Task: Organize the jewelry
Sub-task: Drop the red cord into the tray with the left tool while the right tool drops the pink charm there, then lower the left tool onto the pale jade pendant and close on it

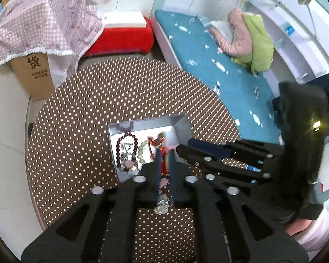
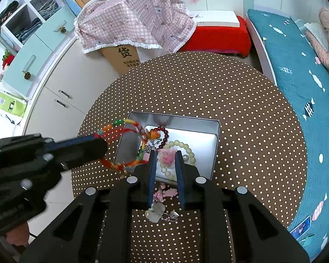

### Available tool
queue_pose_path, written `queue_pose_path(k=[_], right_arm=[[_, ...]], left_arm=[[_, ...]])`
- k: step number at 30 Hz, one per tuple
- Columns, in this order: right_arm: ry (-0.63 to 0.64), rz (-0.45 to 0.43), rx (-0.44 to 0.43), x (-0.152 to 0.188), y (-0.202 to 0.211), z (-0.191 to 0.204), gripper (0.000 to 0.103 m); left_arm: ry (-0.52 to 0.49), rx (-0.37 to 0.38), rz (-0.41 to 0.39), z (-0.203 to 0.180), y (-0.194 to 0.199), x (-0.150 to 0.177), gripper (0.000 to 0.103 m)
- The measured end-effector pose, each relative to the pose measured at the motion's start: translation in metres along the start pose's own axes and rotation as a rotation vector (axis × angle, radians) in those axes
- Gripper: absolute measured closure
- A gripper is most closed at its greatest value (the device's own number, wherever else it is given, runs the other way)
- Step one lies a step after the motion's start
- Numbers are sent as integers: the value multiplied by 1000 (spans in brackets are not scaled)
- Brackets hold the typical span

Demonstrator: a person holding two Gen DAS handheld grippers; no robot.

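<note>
We see the metal tin (image 2: 216,131) of jewelry on the dotted worktop (image 2: 241,114), left gripper (image 2: 103,146) with narrow jaws holding the multicoloured braided cord (image 2: 120,164) beside the tin, right gripper (image 2: 165,153) with narrow jaws empty above the pale bead bracelet (image 2: 186,146)

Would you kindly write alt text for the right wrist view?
A silver metal tin of beaded bracelets sits on a brown polka-dot table, seen between the right gripper fingers. The left gripper at left carries a multicoloured braided cord over the tin's edge.
</note>
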State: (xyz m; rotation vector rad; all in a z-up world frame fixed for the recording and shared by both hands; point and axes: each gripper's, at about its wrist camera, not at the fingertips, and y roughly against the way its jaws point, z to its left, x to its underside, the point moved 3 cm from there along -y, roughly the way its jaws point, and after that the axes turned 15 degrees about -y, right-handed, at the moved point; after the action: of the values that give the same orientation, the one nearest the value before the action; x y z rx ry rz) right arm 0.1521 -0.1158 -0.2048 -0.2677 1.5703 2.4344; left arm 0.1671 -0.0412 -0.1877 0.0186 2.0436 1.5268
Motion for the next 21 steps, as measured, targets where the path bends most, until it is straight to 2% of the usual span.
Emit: queue_pose_path(k=[3,16,19,21], right_arm=[[-5,7,15,0,1,-5,70],[-52,25,38,11,5,-25,59],[-64,36,47,19,5,-30,56],[-73,42,58,25,5,-35,51]], left_arm=[[10,-9,25,3,-6,6,80],[19,-5,80,0,-15,32,80],[18,1,123,-4,-24,47,76],[12,8,163,-8,-35,62,76]])
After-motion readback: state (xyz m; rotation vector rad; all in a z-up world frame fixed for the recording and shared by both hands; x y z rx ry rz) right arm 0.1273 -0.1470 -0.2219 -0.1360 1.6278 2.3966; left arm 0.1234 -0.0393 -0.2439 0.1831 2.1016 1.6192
